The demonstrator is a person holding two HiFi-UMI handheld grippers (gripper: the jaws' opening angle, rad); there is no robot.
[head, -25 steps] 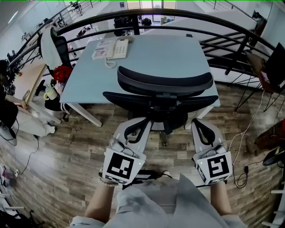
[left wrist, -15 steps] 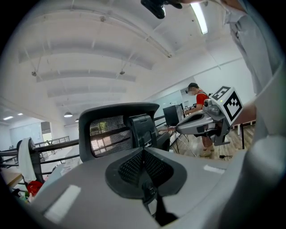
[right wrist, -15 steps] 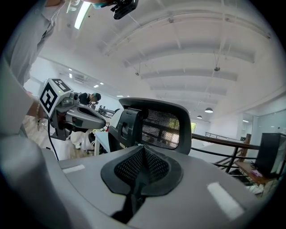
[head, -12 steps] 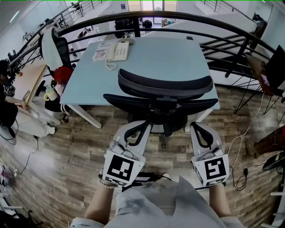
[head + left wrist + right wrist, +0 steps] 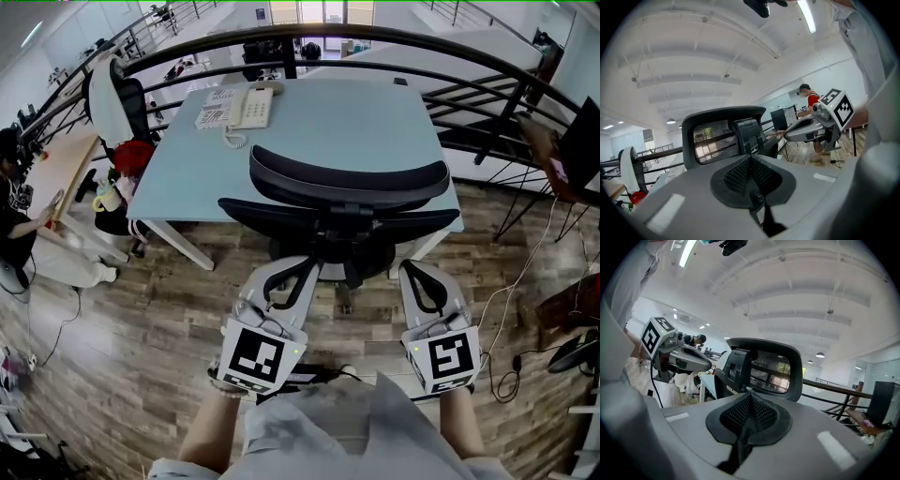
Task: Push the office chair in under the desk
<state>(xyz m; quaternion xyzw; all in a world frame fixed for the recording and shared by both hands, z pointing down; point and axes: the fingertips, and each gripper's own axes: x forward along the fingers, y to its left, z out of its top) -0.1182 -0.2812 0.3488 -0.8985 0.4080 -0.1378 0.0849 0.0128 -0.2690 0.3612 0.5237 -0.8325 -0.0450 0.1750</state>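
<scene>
**Head view, near to far.** At 6 o'clock, pale grey clothing (image 5: 328, 427) and 2 bare forearms (image 5: 211, 427) of the person.

Just beyond, at 7 o'clock, left gripper (image 5: 300, 266) with its marker cube toward the camera, pointing to 12 o'clock. Jaws pressed together, with nothing pinched between the mesh pads (image 5: 736, 176) in the left gripper view.

At 5 o'clock, right gripper (image 5: 413, 268), also pointing to 12 o'clock. Jaws likewise pressed together and empty in the right gripper view.

Beneath both, wood-plank floor (image 5: 141, 319), with a black cable (image 5: 511, 361) at 4 o'clock.

At centre, directly ahead of the 2 gripper tips, black office chair (image 5: 347, 178), seen from behind. Curved mesh backrest turned toward the grippers, seat just past their tips. Contact between tips and chair not discernible in any view.

Chair placed at the near side of the pale blue desk (image 5: 356, 108), between grippers and desk, with the backrest overlapping the desk's near edge. Extent of the seat beneath the desktop not discernible.

On the desk at 11 o'clock, 1 white telephone (image 5: 249, 103).

At 10 o'clock, beside the desk, a second chair (image 5: 111, 94).

Farthest, at 12 o'clock, a curved dark railing (image 5: 375, 36) beyond the desk.
</scene>
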